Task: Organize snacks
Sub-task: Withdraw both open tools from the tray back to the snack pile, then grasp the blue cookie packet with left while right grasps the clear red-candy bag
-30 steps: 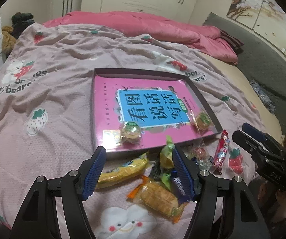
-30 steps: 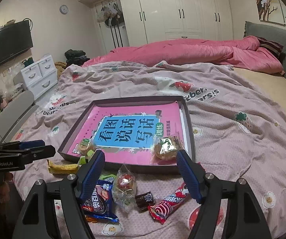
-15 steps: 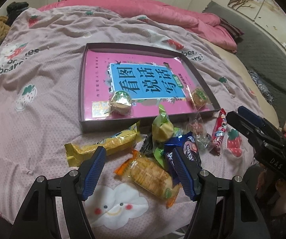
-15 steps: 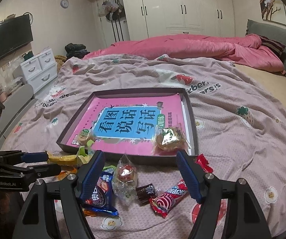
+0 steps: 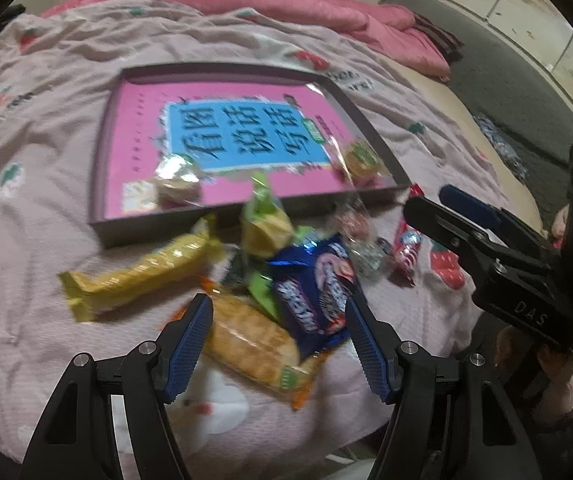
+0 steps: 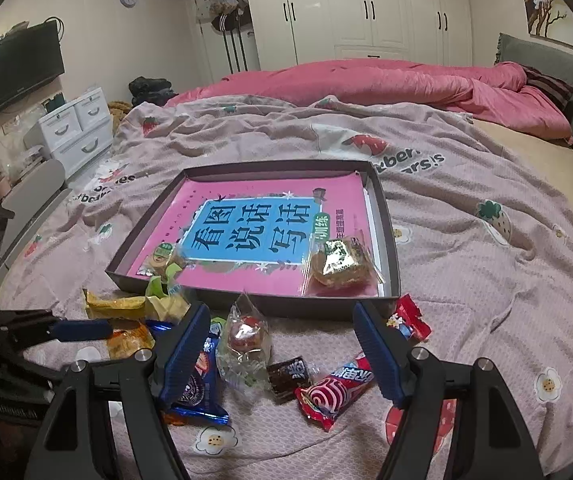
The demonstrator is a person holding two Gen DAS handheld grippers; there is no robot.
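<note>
A dark shallow tray (image 5: 103, 184) (image 6: 390, 240) with a pink book inside lies on the bed; two wrapped cakes (image 5: 176, 188) (image 6: 340, 262) sit in it. Loose snacks lie in front of it: a yellow bar (image 5: 138, 272), an orange cracker pack (image 5: 254, 344), a blue cookie pack (image 5: 314, 296) (image 6: 196, 380), a clear wrapped sweet (image 6: 244, 334), a red candy pack (image 6: 336, 390). My left gripper (image 5: 278, 344) is open, low over the cracker and blue packs. My right gripper (image 6: 280, 354) is open above the clear sweet and a small dark candy (image 6: 288, 372).
The bed is covered by a pink strawberry-print blanket (image 6: 466, 208) with a rolled pink duvet (image 6: 366, 84) behind. White drawers (image 6: 74, 128) and a TV (image 6: 10, 72) stand at the left. The bed's front edge is just below the snacks.
My left gripper has moved forward and down over the snack pile, so the cracker and blue packs now lie between its fingers. My right gripper has edged slightly closer to the tray.
</note>
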